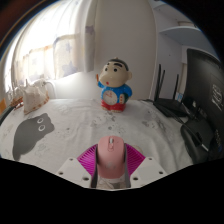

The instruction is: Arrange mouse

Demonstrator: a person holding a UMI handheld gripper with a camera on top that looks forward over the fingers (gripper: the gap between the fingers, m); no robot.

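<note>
A pink computer mouse (111, 157) with a small scroll wheel sits between my gripper's (111, 163) two magenta pads. Both pads press against its sides, so the fingers are shut on it. The mouse is held over a light marbled tabletop (70, 125). Its rear end is hidden below, between the fingers.
A cartoon boy figurine (114, 83) in a red top stands beyond the fingers at the table's far side. A dark cat-shaped item (36, 131) lies to the left. A black chair and dark equipment (195, 95) stand to the right. Small items (30, 95) sit far left.
</note>
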